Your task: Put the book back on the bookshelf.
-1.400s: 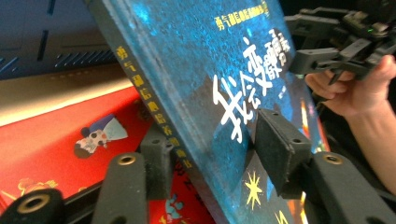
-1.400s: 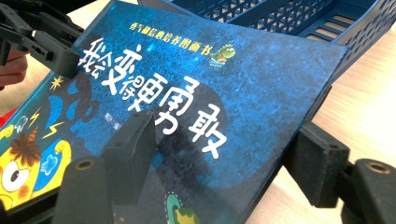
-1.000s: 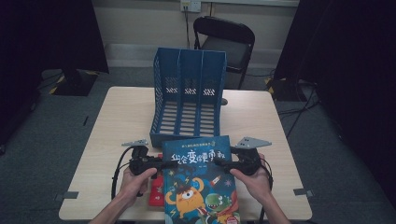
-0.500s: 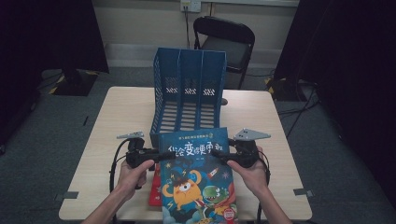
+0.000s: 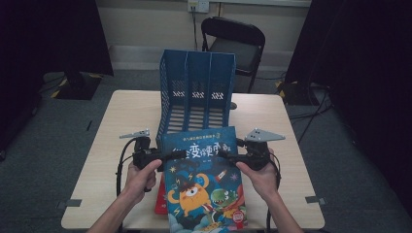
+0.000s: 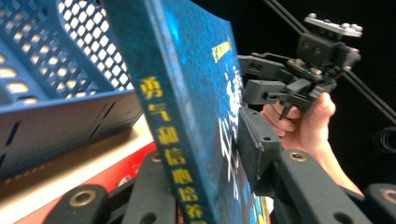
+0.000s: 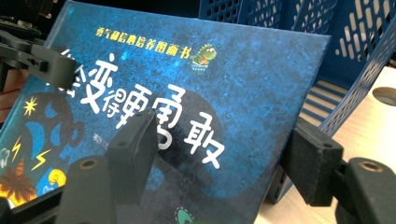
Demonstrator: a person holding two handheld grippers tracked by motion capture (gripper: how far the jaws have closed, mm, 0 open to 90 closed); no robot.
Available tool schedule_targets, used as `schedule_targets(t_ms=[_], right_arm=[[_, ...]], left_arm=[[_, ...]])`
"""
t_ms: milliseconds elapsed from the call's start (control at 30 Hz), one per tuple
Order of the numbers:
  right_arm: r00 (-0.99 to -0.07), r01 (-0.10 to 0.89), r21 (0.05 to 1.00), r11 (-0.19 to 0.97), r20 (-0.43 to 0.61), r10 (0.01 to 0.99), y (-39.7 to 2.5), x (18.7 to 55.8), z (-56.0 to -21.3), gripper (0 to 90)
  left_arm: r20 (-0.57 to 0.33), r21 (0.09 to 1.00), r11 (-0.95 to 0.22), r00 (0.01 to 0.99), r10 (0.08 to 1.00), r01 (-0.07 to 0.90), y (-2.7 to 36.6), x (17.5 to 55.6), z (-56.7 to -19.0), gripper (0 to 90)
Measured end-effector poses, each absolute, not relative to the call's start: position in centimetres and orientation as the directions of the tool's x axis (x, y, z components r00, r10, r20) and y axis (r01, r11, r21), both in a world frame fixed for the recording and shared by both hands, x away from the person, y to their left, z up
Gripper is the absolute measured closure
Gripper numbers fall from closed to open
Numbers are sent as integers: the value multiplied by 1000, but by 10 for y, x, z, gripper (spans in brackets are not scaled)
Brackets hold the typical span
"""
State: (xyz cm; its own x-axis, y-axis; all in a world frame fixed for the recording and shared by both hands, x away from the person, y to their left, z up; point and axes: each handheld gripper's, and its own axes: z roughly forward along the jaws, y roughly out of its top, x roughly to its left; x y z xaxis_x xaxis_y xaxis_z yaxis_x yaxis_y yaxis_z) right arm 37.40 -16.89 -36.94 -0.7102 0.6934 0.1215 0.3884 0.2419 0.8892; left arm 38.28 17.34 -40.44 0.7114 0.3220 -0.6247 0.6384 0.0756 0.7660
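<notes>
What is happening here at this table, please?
A person holds a blue picture book by its two side edges, the left gripper clamped on one edge and the right gripper on the other. The book is tilted up just in front of the blue file rack. A red book lies on the table underneath.

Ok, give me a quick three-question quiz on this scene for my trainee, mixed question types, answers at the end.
1. True or false: the left gripper and the right gripper each clamp a side edge of the blue picture book.
2. How many compartments does the blue file rack have? A two, B three, C four.
3. Fill in: beneath the picture book, on the table, lies a ___ book.

Key: 1 true; 2 B; 3 red.
</notes>
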Motion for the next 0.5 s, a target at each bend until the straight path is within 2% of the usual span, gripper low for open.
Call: schedule_targets(t_ms=[67,167,433,500], right_arm=[[-716,380,896,232,125,687,-172,374,-367,306],[-681,349,899,263,50,731,-173,372,-366,301],[-697,363,899,246,86,712,-177,370,-374,220],[-713,387,895,223,137,688,-181,369,-379,212]], left_arm=[[-614,779,88,726,308,621,172,380,-399,728],[-602,789,83,740,302,608,169,380,-394,775],[-602,788,77,738,304,611,166,380,-390,780],[-600,789,76,739,306,609,165,379,-389,781]])
